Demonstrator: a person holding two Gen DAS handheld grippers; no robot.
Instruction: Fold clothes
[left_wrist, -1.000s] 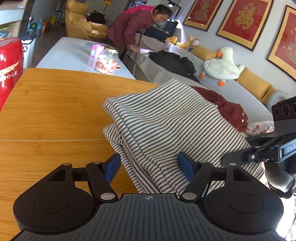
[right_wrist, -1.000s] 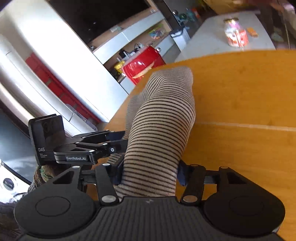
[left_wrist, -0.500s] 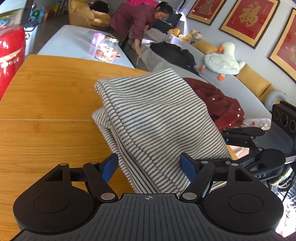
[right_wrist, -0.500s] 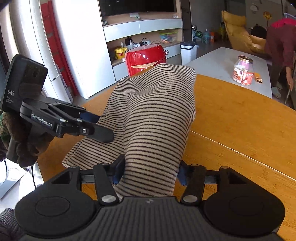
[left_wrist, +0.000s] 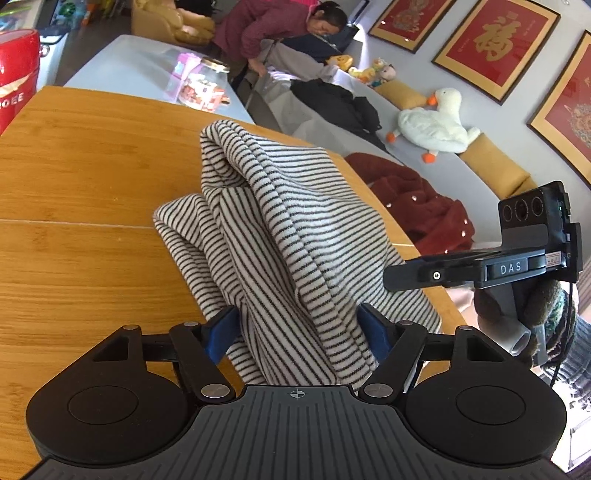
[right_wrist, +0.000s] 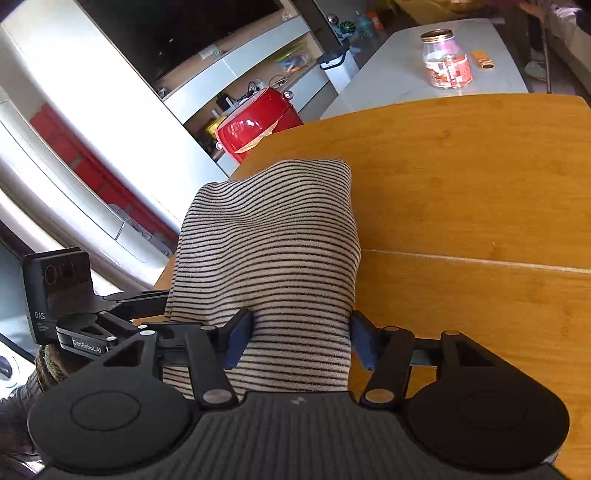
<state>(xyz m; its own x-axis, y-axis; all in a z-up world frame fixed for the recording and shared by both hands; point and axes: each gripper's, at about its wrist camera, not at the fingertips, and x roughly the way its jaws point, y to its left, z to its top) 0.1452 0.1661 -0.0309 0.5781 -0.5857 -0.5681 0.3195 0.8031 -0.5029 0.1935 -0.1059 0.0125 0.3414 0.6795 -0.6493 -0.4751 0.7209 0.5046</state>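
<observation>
A black-and-white striped garment (left_wrist: 295, 221) lies bunched in a hump on the wooden table (left_wrist: 74, 184). Its near end runs between the blue pads (left_wrist: 221, 332) of my left gripper (left_wrist: 295, 332), whose jaws are closing and pressing on the cloth. In the right wrist view the same garment (right_wrist: 273, 240) fills the gap of my right gripper (right_wrist: 299, 339), which is also closing on the fabric. The right gripper (left_wrist: 406, 273) reaches in from the right edge of the left view. The left gripper (right_wrist: 122, 317) shows at the left of the right view, beside the cloth.
A red appliance (right_wrist: 255, 122) stands beyond the table's far corner. A glass jar (right_wrist: 447, 62) sits on a pale low table. A dark red fleece (left_wrist: 417, 199), a goose plush (left_wrist: 436, 122) and a person (left_wrist: 273, 26) bending over are at the sofa.
The garment has gone from a flatter spread to a narrow, raised ridge, gathered between both grippers. The right gripper has shifted at the right of the left view.
</observation>
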